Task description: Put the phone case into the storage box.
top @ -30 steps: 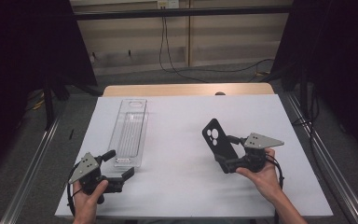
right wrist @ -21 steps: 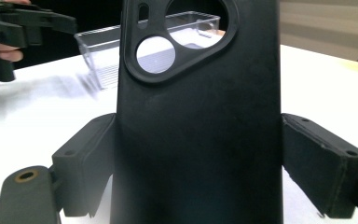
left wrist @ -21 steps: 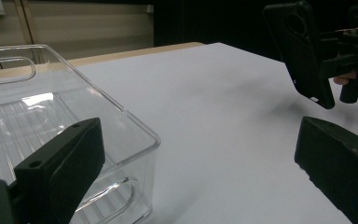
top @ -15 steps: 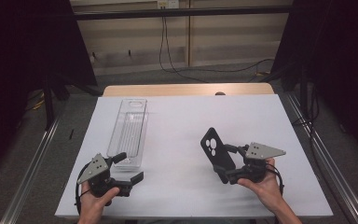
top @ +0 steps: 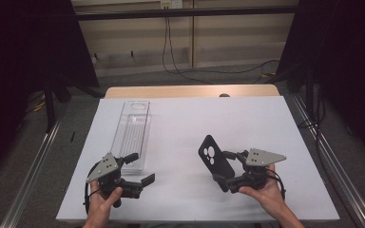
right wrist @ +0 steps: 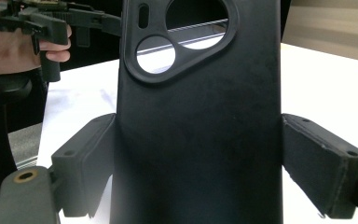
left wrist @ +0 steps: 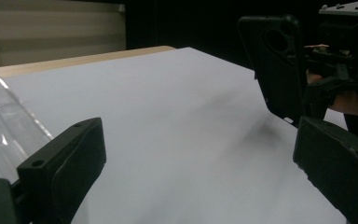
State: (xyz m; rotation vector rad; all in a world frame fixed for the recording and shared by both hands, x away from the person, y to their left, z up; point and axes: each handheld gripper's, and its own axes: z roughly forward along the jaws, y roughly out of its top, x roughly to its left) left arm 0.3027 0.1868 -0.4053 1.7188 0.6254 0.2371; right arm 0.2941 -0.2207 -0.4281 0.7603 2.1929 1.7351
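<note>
a: how many phone cases are there?

b: one, a black phone case (top: 215,160) with three cutouts near its top end. it stands tilted over the near right part of the table (top: 247,114), lifted off the white surface.

a: what holds it?

b: the right tongs (top: 226,168). in the right gripper view the phone case (right wrist: 198,121) fills the gap between the two black jaws, each pad pressed against one long edge, so they are clenched on it.

a: and the other tongs?

b: the left tongs (top: 140,168) sit at the near left of the table, jaws spread wide with nothing between them. in the left gripper view there is bare white table (left wrist: 168,121) between the two pads, and the phone case (left wrist: 275,65) shows farther off, at the right.

a: anything else on the table?

b: one clear plastic tray (top: 134,133), long and narrow, lying flat on the left half, running away from the person. its near end is just beside the left tongs. that makes two tongs, one case, one tray, and two hands: a left hand (top: 102,204) and a right hand (top: 266,192).
</note>
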